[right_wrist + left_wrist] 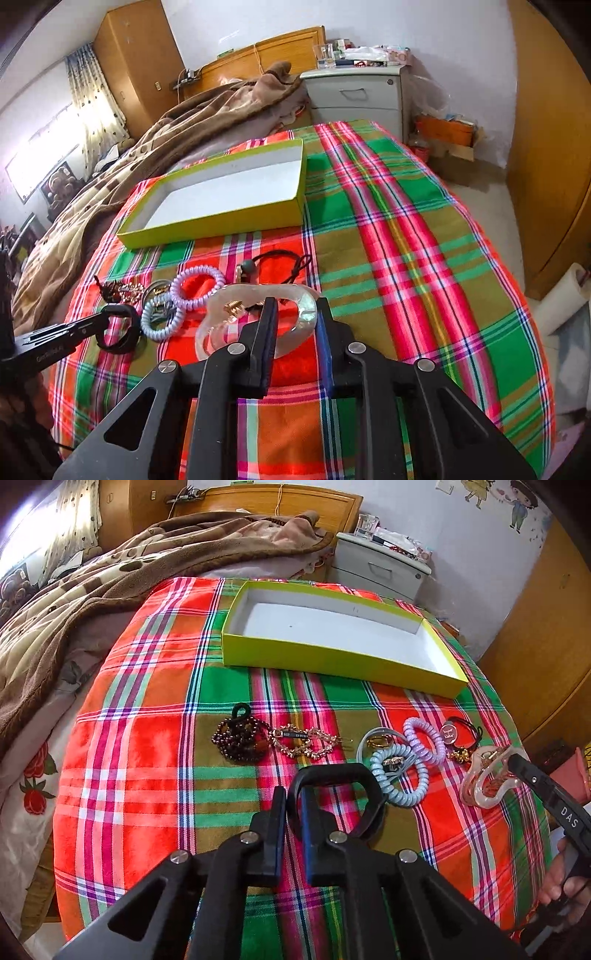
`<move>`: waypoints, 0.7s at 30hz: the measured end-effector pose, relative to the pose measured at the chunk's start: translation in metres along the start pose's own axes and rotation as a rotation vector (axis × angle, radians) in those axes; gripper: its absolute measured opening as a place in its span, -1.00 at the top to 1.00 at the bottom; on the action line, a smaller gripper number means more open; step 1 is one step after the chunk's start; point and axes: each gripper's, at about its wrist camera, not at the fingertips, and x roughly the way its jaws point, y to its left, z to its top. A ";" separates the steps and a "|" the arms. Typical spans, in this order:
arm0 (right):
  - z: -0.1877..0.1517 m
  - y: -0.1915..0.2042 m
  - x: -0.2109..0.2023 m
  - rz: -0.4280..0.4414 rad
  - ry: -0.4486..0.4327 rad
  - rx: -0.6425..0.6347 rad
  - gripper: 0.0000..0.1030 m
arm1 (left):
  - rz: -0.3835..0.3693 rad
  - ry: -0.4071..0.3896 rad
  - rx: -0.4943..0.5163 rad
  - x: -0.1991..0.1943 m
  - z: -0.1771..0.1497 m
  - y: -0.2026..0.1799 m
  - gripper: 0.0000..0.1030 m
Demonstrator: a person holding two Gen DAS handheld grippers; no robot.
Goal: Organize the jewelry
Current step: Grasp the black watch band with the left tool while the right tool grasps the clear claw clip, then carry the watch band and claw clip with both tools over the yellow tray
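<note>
Translucent pink hair claw (258,314) — glossy, looped; black hair clip (334,797) — matte

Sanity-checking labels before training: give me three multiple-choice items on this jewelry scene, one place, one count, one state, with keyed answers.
1. The translucent pink plastic claw clip lies: A on the nightstand; B between the fingers of the right gripper; C on the blanket.
2. Spiral coil hair ties number: A two; B four; C none.
3. The yellow-green cardboard box is: A full; B lidded; C empty.
Key: B, the fingers straddle its edge; A, one pale blue, one lilac; C, only its bare white floor shows.
</note>
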 end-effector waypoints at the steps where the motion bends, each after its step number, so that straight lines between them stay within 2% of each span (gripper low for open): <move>1: -0.001 -0.001 0.000 0.001 0.001 0.003 0.60 | 0.002 0.005 0.000 0.001 0.000 0.000 0.84; 6: 0.000 -0.002 -0.007 0.006 -0.022 -0.010 0.65 | -0.031 -0.006 -0.016 -0.005 0.000 0.001 0.84; 9: 0.000 -0.001 -0.011 0.012 -0.048 -0.012 0.66 | -0.004 -0.025 -0.011 -0.009 0.003 0.001 0.85; 12: 0.003 -0.004 -0.018 0.030 -0.082 0.010 0.65 | -0.029 -0.034 -0.024 -0.015 0.004 0.001 0.85; 16: 0.011 0.002 -0.027 0.034 -0.118 -0.011 0.65 | 0.000 -0.083 0.014 -0.026 0.009 -0.005 0.84; 21: 0.024 0.005 -0.027 0.038 -0.132 -0.011 0.65 | -0.007 -0.106 0.006 -0.031 0.020 -0.003 0.84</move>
